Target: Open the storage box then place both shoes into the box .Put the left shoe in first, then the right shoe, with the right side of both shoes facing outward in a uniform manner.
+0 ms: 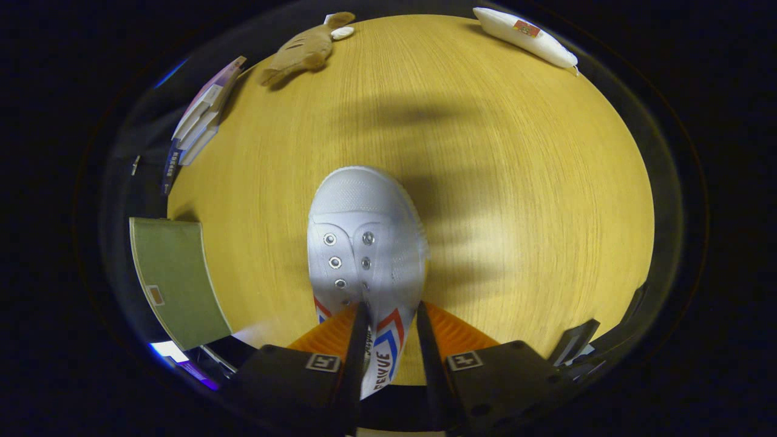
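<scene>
I am holding the shoe [364, 243] over the table [516, 182], my gripper [388, 331] nearly closed with both fingers [358, 340] pressing on the shoe's side wall at its striped rear part. Its toe is pointing straight ahead of my fingers, beyond them. A green box [176, 279] is sitting to the left of the shoe, books [200, 118] beyond it, a plush toy [303, 51] and a white pouch [525, 36] lying at the far edge
</scene>
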Demonstrator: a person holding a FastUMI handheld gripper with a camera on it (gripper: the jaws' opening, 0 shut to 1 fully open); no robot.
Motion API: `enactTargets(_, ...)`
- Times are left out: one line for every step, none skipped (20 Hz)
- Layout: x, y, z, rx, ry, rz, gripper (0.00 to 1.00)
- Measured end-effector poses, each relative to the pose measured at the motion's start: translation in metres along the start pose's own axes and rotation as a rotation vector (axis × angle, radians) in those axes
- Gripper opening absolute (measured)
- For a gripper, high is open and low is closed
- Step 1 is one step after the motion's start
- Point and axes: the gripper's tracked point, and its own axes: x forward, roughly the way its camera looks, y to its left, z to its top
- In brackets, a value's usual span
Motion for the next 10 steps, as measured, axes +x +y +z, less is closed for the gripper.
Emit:
enactTargets(0.001, -0.001, 0.0, -0.003, -0.006, -0.005, 0.46)
enactTargets(0.0, -0.004, 0.001, -0.004, -0.016, -0.003, 0.34)
enactTargets(-0.002, -0.004, 0.003, 0.005, -0.024, 0.007, 0.26)
enactTargets(-0.002, -0.004, 0.003, 0.005, -0.029, 0.023, 0.16)
enactTargets(-0.007, -0.005, 0.005, 0.022, -0.038, 0.034, 0.16)
enactTargets(-0.006, -0.003, 0.003, 0.033, -0.04, 0.046, 0.11)
enactTargets(-0.008, -0.001, 0.003, 0.04, -0.048, 0.057, 0.11)
enactTargets(-0.012, 0.002, 0.003, 0.046, -0.053, 0.067, 0.11)
enactTargets(-0.018, 0.007, 0.002, 0.059, -0.061, 0.082, 0.11)
enactTargets(-0.027, 0.013, 0.0, 0.073, -0.068, 0.106, 0.11)
